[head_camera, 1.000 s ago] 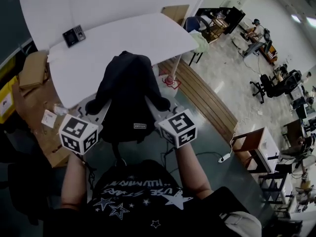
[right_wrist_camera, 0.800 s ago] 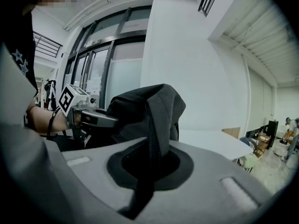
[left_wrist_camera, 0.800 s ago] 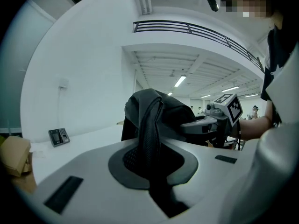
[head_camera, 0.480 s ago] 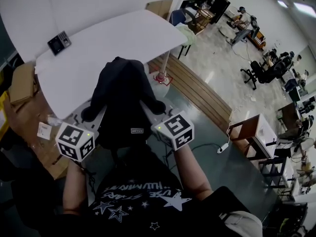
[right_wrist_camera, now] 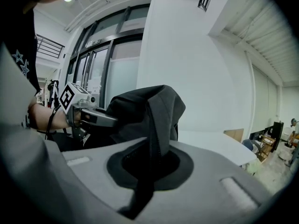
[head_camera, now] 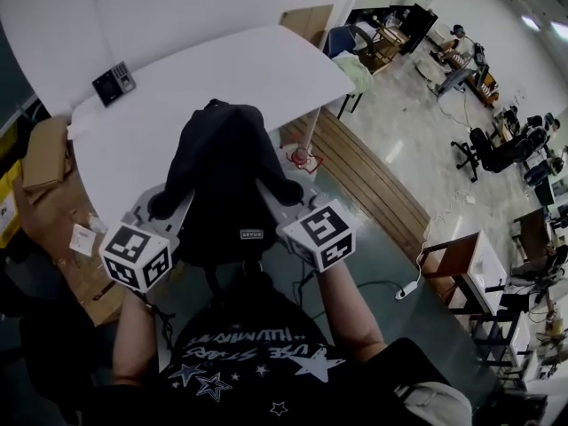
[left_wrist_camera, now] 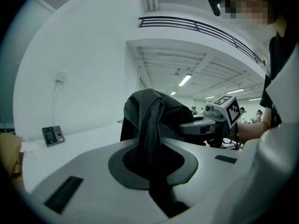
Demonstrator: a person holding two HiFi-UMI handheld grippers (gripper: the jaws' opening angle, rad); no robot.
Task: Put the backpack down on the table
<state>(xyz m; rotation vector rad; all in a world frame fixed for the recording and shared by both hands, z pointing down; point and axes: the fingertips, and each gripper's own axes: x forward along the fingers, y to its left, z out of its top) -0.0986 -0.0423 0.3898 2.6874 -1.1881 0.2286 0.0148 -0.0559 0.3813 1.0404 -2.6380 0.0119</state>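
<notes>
A black backpack [head_camera: 224,180] hangs between my two grippers at the near edge of the white table [head_camera: 240,69], its top overlapping the tabletop in the head view. My left gripper [head_camera: 171,207] is shut on the left shoulder strap [left_wrist_camera: 150,139], which runs up from the jaws to the bag [left_wrist_camera: 159,111]. My right gripper [head_camera: 277,201] is shut on the other strap [right_wrist_camera: 156,139] below the bag's bulk [right_wrist_camera: 145,108]. Each gripper view shows the opposite gripper beyond the bag: the right gripper [left_wrist_camera: 212,125] and the left gripper [right_wrist_camera: 86,115].
A small dark keypad device [head_camera: 114,82] lies on the table's far left corner. Cardboard boxes [head_camera: 46,153] stand on the floor at the left. A table leg [head_camera: 311,136] and a wooden strip of floor [head_camera: 373,180] are to the right, with office chairs and desks farther off.
Both grippers have carried the backpack a little forward toward the table, still level with each other. Their hold on the straps is unchanged.
</notes>
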